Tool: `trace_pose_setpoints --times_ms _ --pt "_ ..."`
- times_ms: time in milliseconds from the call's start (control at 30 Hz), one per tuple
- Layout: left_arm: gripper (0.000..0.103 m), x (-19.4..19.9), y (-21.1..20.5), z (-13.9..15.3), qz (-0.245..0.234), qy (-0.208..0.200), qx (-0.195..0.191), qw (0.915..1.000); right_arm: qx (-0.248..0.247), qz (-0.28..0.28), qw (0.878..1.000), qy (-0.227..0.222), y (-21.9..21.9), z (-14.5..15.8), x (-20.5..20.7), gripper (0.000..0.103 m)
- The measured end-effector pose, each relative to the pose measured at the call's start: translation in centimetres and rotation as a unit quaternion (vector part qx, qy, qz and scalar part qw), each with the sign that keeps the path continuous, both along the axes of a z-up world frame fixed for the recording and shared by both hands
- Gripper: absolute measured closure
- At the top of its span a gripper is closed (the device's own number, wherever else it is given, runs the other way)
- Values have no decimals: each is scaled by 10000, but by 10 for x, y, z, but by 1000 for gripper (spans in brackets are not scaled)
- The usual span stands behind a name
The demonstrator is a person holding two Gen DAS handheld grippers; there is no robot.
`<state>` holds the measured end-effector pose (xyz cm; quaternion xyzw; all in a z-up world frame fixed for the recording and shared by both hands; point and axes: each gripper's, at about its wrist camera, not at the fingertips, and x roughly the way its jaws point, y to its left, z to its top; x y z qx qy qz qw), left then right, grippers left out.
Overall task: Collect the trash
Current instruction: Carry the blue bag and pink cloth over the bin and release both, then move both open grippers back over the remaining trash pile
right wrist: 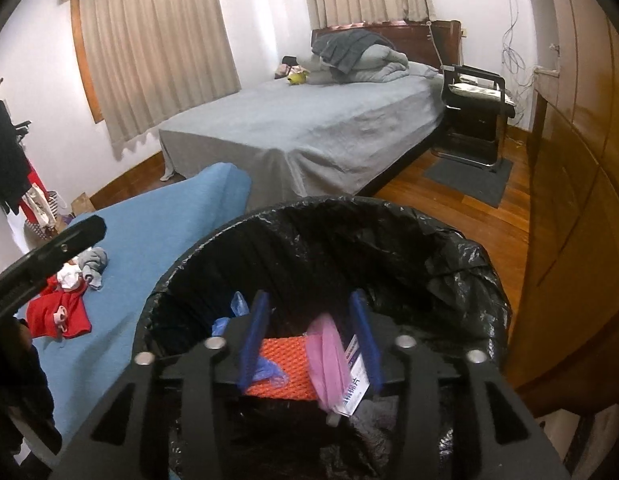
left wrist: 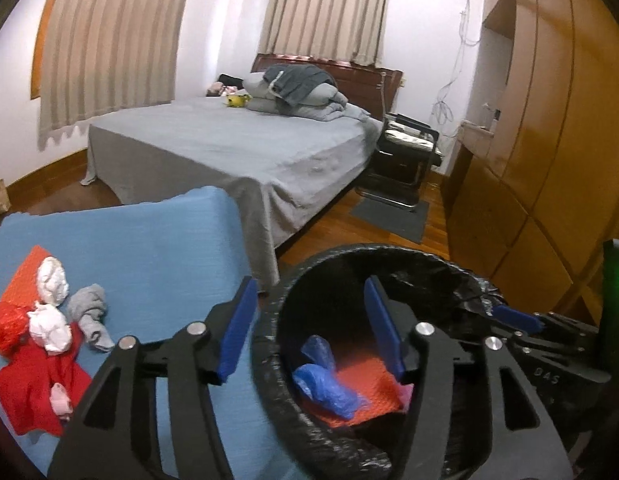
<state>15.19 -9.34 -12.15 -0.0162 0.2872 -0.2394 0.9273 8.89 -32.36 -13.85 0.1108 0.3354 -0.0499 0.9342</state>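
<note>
A black-lined trash bin (left wrist: 269,320) (right wrist: 481,264) stands beside a blue-covered surface (left wrist: 149,248). My left gripper (left wrist: 311,320) is open and straddles the bin's near rim, one blue finger over the blue cover and the other over the bin. Inside lie a blue plastic bag (left wrist: 325,384) and orange mesh (left wrist: 373,392) (right wrist: 285,368). My right gripper (right wrist: 309,336) hangs open over the bin. A pink wrapper (right wrist: 327,356) and a white printed packet (right wrist: 355,388) lie loose between its fingers, near the right one. More trash (left wrist: 49,312) sits on the blue cover: white crumpled paper, a red bag, orange mesh.
A red garment (left wrist: 33,388) and a grey sock (left wrist: 89,312) lie with the pile. Beyond stand a grey bed (left wrist: 237,148), a black chair (left wrist: 405,156) and a floor mat (left wrist: 393,216). A wooden wardrobe (left wrist: 549,140) runs along the right.
</note>
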Motion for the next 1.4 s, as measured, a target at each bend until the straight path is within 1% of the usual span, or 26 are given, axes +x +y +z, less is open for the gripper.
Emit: trace_pose_setpoints --times_ms 33,67,100,133,200,233,300,400,500,733,867,1000,1133,1267,1400 --pt "42 1 3 1 35 -19 26 10000 -8 0 10000 -7 1 1 0 54" --pt "40 0 6 2 82 -51 66 9999 -14 -8 10000 -19 1 1 0 48" --pt "36 1 10 4 128 -83 101 9998 -26 -23 10000 -45 2 3 0 39" --pt "33 0 15 5 202 -125 136 9996 -48 -20 9999 -87 5 5 -1 34" --pt "28 -2 25 9 349 -182 161 9991 -147 0 9997 -183 12 10 0 16" --pt "24 -3 32 11 457 -229 183 9985 -182 17 9996 -220 15 12 0 13" --pt "22 -5 45 14 652 -311 259 9971 -220 96 9993 -297 25 17 2 6" --pt "18 -8 71 19 949 -372 355 9942 -198 268 9988 -356 42 21 8 6" --pt "17 -11 99 21 1285 -408 453 9898 -190 480 9979 -396 63 23 16 6" --pt "17 -16 168 17 2067 -303 613 9760 -152 1004 9937 -474 118 26 37 6" --pt "17 -15 197 12 2404 -229 671 9681 -135 1268 9906 -489 147 24 51 6" --pt "18 -9 221 7 2630 -115 671 9624 -155 1535 9868 -498 178 19 69 6" --pt "18 4 236 0 2780 -57 737 9577 -159 1728 9836 -496 207 14 93 6" --pt "19 9 248 -8 2916 -12 708 9539 -177 1887 9808 -453 234 6 120 7" --pt "21 18 255 -13 3002 39 686 9514 -235 1995 9790 -343 256 -8 142 11"
